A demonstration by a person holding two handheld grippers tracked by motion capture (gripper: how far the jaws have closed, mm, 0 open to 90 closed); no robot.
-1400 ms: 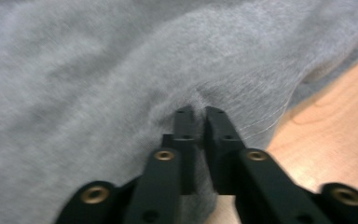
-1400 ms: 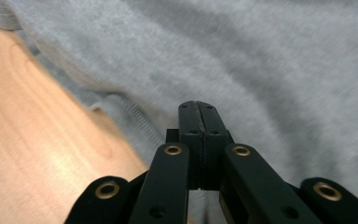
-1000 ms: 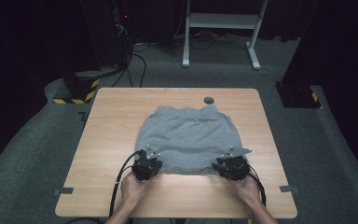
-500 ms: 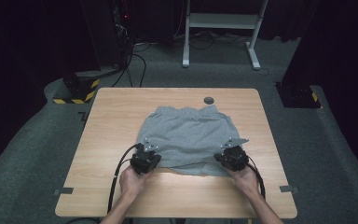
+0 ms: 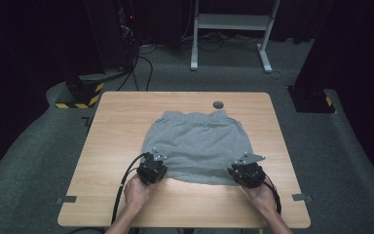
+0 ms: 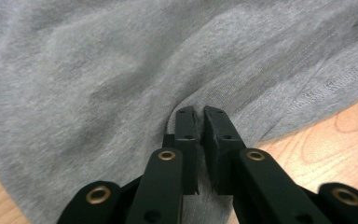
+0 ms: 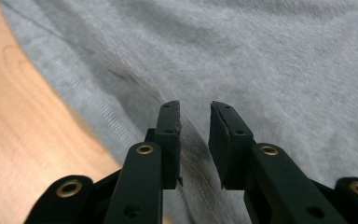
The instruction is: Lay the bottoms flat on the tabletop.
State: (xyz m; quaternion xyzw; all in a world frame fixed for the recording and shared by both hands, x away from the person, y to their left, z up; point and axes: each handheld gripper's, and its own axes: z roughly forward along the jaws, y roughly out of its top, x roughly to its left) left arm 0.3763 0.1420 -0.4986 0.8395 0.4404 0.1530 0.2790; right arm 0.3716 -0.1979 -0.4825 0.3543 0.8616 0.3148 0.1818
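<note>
High view: grey shorts [image 5: 197, 144] lie just ahead of both tongs.

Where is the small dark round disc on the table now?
In the high view, the dark round disc lies near the table's far edge, just beyond the waistband of the grey shorts.

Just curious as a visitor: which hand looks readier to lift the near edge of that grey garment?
Probably the left. The left gripper has its jaws pinched shut on the grey garment; the right gripper has a gap between its jaws, which have just been opening.
</note>
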